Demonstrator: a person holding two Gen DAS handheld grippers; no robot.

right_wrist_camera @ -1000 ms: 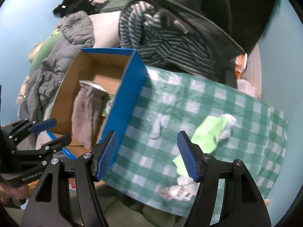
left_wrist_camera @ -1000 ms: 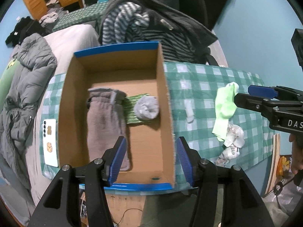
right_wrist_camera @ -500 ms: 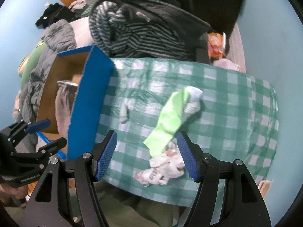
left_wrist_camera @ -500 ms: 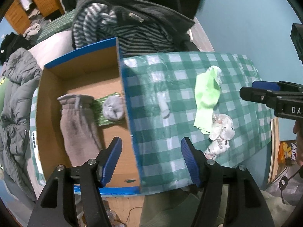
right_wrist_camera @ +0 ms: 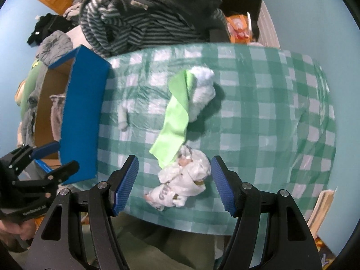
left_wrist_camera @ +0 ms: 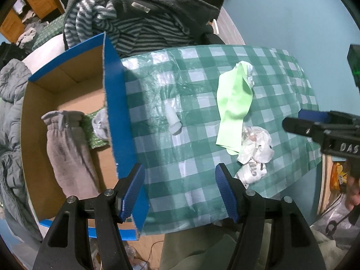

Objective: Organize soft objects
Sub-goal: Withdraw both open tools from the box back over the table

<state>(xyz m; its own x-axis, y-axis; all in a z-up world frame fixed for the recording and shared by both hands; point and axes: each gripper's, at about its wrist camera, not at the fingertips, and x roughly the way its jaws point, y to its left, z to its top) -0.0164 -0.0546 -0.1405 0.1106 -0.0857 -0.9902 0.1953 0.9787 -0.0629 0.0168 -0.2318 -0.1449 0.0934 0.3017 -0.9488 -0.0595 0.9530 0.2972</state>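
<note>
A blue-sided cardboard box (left_wrist_camera: 117, 112) stands at the left of the green checked table (left_wrist_camera: 202, 180); it also shows in the right wrist view (right_wrist_camera: 81, 117). Inside lie a grey sock (left_wrist_camera: 67, 148), a grey rolled sock (left_wrist_camera: 100, 124) and a green item. On the cloth lie a lime green sock (left_wrist_camera: 234, 105) (right_wrist_camera: 175, 121), a white fluffy sock (right_wrist_camera: 202, 92), a crumpled white printed sock (left_wrist_camera: 254, 155) (right_wrist_camera: 182, 180) and a small pale sock (left_wrist_camera: 173, 119) (right_wrist_camera: 123, 118). My left gripper (left_wrist_camera: 180, 191) is open over the table's near edge. My right gripper (right_wrist_camera: 174, 184) is open, straddling the crumpled white sock.
A pile of striped and dark clothes (left_wrist_camera: 139, 18) lies behind the table. Grey jackets (left_wrist_camera: 9, 90) lie left of the box. The blue wall is close on the right. The right gripper shows at the right of the left wrist view (left_wrist_camera: 319, 126).
Both grippers have moved right, away from the box. The right gripper now frames the crumpled white sock. Both stay open.
</note>
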